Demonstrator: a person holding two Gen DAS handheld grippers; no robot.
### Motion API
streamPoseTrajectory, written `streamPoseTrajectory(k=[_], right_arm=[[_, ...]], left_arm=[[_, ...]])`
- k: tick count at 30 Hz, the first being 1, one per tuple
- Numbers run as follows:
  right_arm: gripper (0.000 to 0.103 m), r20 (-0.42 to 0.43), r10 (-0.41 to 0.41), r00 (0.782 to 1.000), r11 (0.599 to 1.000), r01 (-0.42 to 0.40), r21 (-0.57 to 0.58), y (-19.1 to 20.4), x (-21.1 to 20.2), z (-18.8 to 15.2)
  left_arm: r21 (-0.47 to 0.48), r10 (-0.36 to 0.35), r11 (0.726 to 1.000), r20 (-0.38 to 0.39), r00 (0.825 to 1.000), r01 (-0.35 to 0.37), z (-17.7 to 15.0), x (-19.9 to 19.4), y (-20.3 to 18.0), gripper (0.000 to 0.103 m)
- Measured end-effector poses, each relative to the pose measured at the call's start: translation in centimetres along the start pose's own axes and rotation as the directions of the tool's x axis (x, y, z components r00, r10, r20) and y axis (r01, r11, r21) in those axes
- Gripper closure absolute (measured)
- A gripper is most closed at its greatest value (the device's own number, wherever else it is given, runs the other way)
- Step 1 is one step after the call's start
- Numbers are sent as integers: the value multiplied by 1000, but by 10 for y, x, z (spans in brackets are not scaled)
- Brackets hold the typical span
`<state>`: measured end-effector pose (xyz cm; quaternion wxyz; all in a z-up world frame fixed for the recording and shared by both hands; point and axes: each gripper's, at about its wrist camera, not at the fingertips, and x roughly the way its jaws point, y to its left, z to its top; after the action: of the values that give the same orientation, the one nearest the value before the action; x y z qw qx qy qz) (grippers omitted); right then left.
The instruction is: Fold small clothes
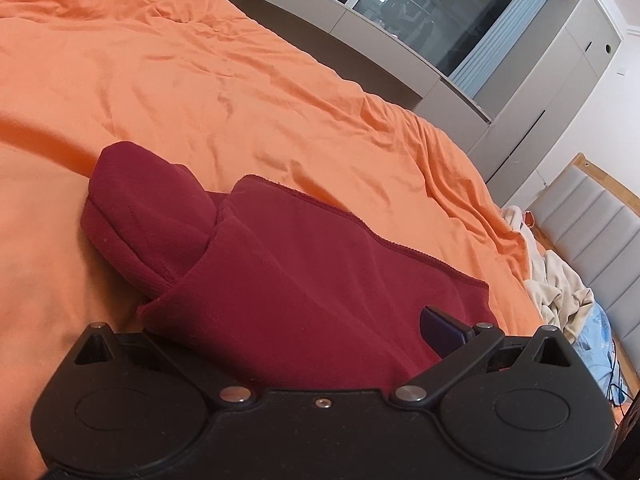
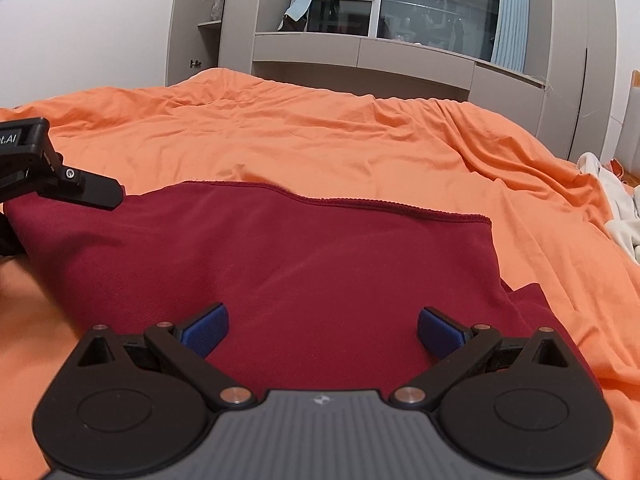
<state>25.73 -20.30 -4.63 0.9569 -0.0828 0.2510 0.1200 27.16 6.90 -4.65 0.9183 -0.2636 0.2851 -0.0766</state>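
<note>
step: mid-fold, red garment [image 2: 280, 260] lying on bed [image 2: 320, 140] | right gripper [image 2: 322, 330] hovering, fingers apart | left gripper [image 1: 304, 332]: closure untellable, cloth covering one finger | next: pinching near edge, carrying it toward far hem

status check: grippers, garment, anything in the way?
Right gripper open over red garment. Left gripper: garment hides one finger, state unclear. Cream clothes off to side, clear.

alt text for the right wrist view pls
The open right gripper hovers over a dark red garment spread flat on an orange bed cover. The left gripper enters from the left edge, at the garment's corner.
</note>
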Motion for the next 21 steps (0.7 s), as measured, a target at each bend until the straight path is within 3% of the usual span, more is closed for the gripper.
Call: streamPoseTrajectory(k=[7, 17, 21], right_arm=[[0, 17, -30, 999, 999, 30, -34, 7, -4, -1], [0, 48, 28, 998, 1000, -28, 11, -4, -9, 7], [0, 28, 23, 999, 1000, -22, -21, 2, -5, 5]], left_arm=[[14, 10, 1000, -5, 1000, -10, -1, 1, -1, 1], [28, 19, 999, -7, 1000, -18, -2, 3, -4, 1], [29, 20, 999, -7, 1000, -19, -2, 3, -4, 1]])
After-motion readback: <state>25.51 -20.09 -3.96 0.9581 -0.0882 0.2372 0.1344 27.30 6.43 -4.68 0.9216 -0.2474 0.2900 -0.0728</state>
